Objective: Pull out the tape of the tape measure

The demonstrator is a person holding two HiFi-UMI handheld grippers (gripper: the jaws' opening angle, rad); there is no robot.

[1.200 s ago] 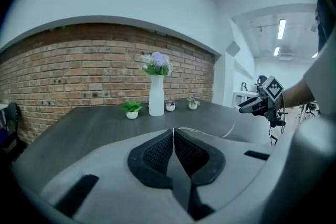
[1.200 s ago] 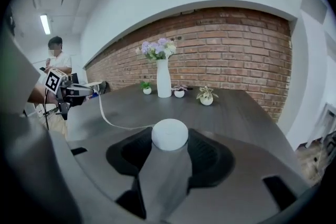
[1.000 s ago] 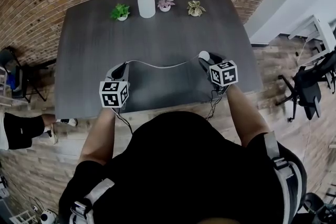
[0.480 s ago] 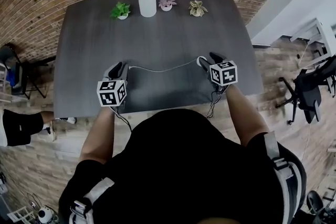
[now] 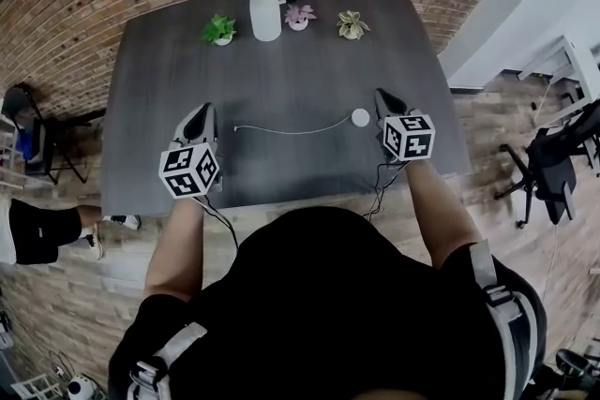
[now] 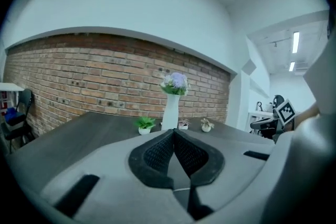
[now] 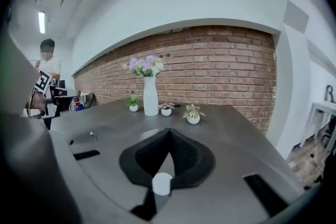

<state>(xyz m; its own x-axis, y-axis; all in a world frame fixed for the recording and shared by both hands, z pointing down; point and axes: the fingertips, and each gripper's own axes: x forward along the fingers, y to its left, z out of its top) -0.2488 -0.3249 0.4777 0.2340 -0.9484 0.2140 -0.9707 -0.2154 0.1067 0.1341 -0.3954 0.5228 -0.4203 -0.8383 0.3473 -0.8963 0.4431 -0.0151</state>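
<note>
The tape measure lies free on the dark table (image 5: 281, 70). Its round white case (image 5: 360, 117) is at the right, and a thin white tape (image 5: 291, 129) runs left from it in a shallow curve. My left gripper (image 5: 203, 114) hovers just left of the tape's end, and its jaws have just closed on nothing. My right gripper (image 5: 382, 96) hovers just right of the case; its jaws have also just closed with nothing between them. In the left gripper view the left gripper (image 6: 174, 131) has its pads together. In the right gripper view the right gripper (image 7: 168, 130) is shut above the case (image 7: 161, 184).
At the table's far edge stand a white vase with purple flowers (image 5: 265, 9) and three small potted plants (image 5: 220, 30) (image 5: 298, 15) (image 5: 352, 23). A brick wall runs behind. An office chair (image 5: 553, 164) stands on the floor at the right.
The left gripper has let go of the tape's end and the right gripper has let go of the case. Both have lifted and drawn apart, and both are now shut.
</note>
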